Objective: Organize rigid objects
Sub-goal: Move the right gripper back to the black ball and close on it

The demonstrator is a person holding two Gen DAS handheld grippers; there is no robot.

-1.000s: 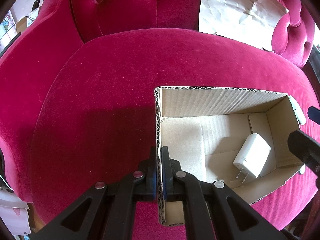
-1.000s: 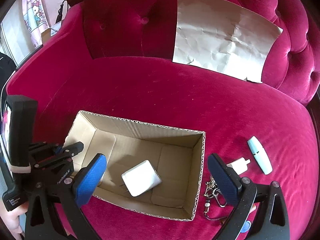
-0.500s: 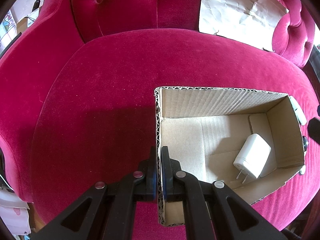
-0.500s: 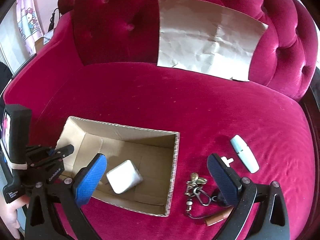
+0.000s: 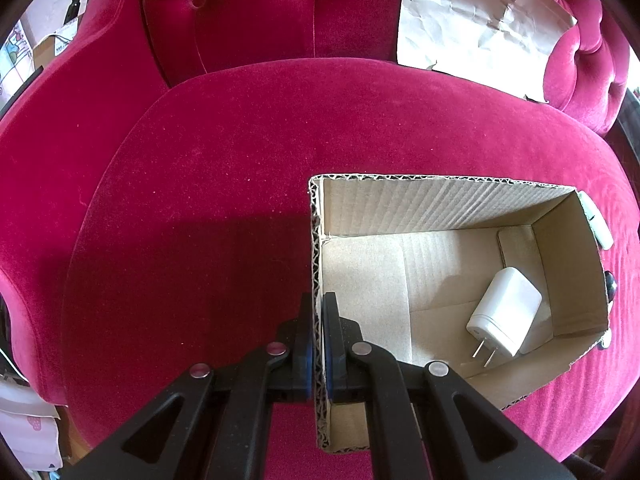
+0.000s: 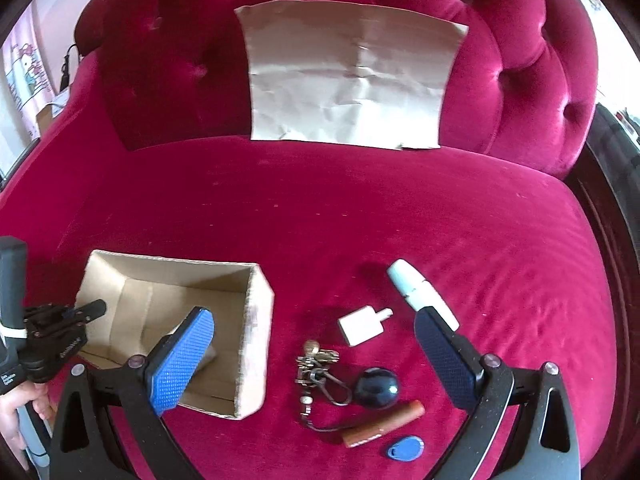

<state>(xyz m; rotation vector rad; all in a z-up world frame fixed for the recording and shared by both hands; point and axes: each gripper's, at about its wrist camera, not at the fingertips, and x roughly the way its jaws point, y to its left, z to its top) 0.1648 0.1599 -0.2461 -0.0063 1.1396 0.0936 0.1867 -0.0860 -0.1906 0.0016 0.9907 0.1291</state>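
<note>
Cardboard box (image 5: 440, 216) sits on the red velvet sofa seat (image 5: 240, 140), its near wall clamped between the left gripper (image 5: 319, 344) fingers, probably to steady it for loading. A white charger (image 5: 504, 312) lies inside. The right gripper (image 6: 316, 360) hangs with fingers spread wide over the keyring (image 6: 316, 364), dark ball (image 6: 378, 388) and small white adapter (image 6: 360, 324), beside the box's right wall; open seat surrounds them.
</note>
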